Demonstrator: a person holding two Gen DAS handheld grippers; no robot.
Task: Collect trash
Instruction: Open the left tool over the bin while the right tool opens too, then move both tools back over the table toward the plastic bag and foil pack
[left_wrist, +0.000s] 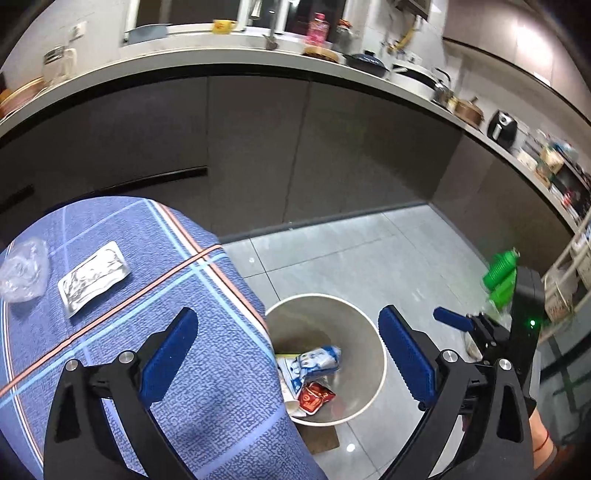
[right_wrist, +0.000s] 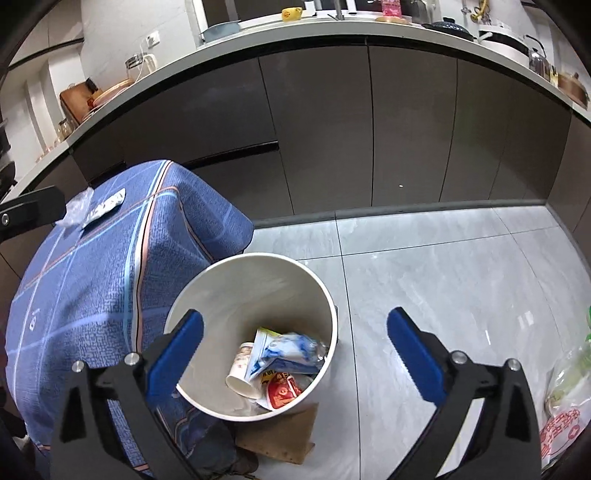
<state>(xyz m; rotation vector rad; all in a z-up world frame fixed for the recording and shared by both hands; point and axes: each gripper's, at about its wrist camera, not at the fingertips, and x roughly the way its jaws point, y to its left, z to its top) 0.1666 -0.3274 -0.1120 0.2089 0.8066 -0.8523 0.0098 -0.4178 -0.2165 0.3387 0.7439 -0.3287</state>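
A white round bin (left_wrist: 376, 354) (right_wrist: 325, 302) stands on the floor beside a table with a blue plaid cloth (left_wrist: 110, 350) (right_wrist: 92, 288). In the bin lie a blue-white wrapper (right_wrist: 284, 350), a red packet (right_wrist: 282, 391) and a paper cup (right_wrist: 240, 373). On the cloth lie a silver foil pouch (left_wrist: 94, 278) (right_wrist: 105, 206) and a crumpled clear plastic bag (left_wrist: 24, 271) (right_wrist: 75, 210). My left gripper (left_wrist: 291, 354) is open and empty above the table's edge and the bin. My right gripper (right_wrist: 295, 354) is open and empty over the bin; it also shows in the left wrist view (left_wrist: 458, 321).
Dark kitchen cabinets (left_wrist: 258, 147) under a cluttered white counter (left_wrist: 221, 44) run behind the table. Grey tiled floor (right_wrist: 443, 280) lies right of the bin. A brown cardboard piece (right_wrist: 284, 439) lies under the bin. A printed plastic bag (right_wrist: 565, 398) sits at the far right.
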